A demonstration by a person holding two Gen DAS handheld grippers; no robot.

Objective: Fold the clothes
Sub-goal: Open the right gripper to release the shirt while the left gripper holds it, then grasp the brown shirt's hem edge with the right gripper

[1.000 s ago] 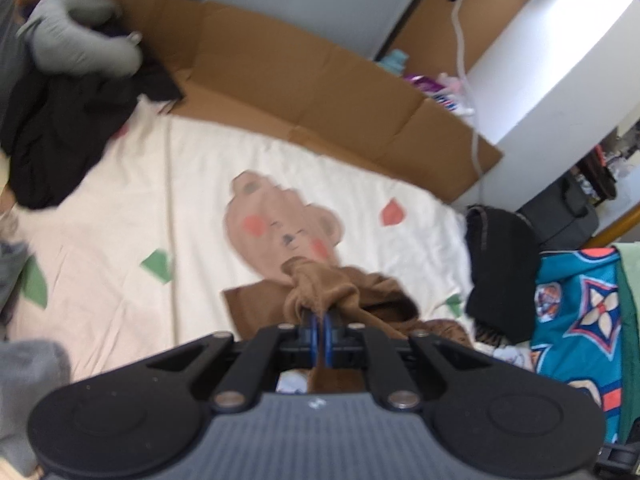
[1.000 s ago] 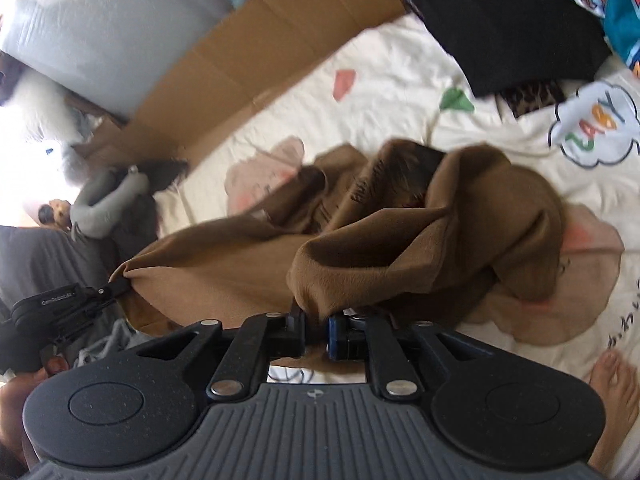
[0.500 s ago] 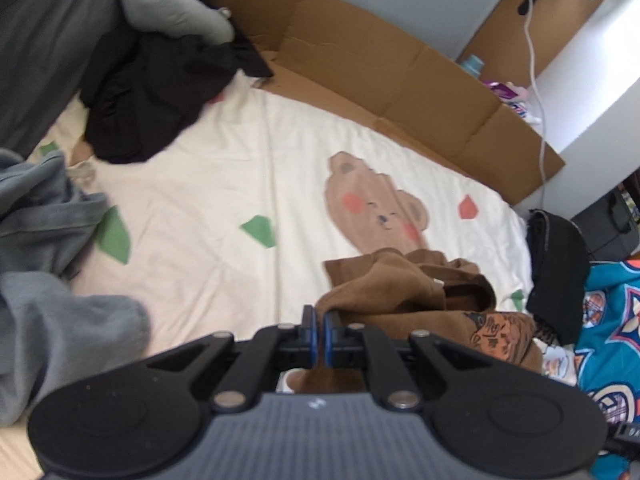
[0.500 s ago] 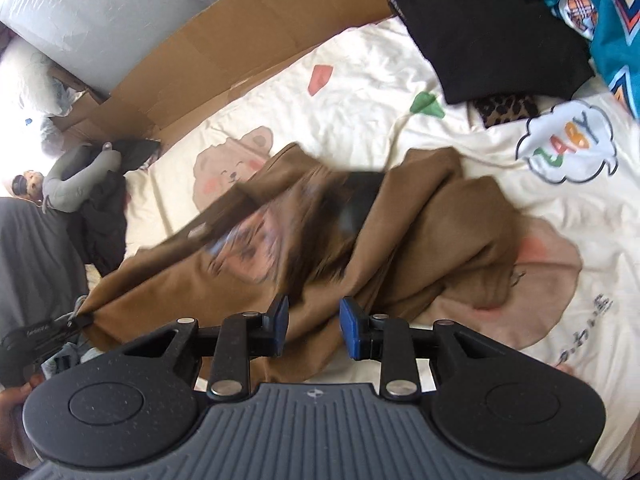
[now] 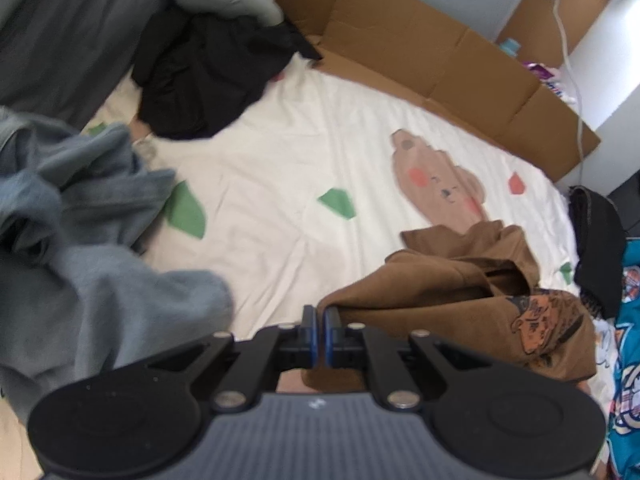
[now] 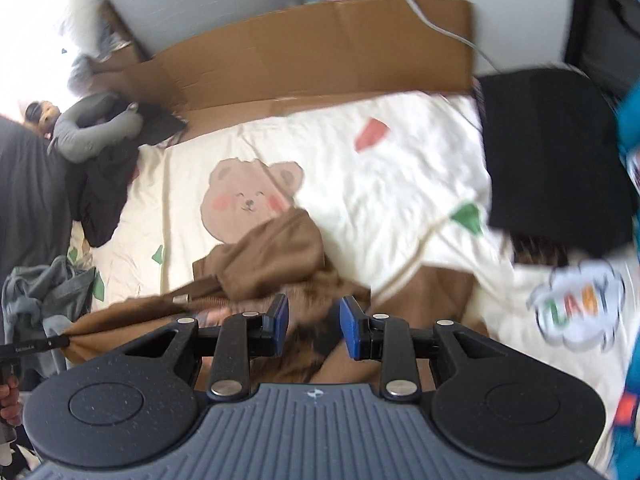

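Cardboard box [image 6: 320, 52] flattened beside bedsheet [image 6: 400, 168]

Place: a home bedroom, lived-in and cluttered.
Landmark: a bed with a cream bear-print sheet [image 5: 304, 168].
Laundry: a grey-blue garment heap [image 5: 76, 240] and a black garment [image 5: 208, 76] lie at the sheet's left side; a brown garment [image 6: 272, 256] lies crumpled just below the printed bear.
Behind the sheet: flattened cardboard [image 6: 328, 48] against a grey wall, with a white cable [image 6: 440, 20] trailing over it.
Right of the sheet: folded black clothing [image 6: 548, 156].
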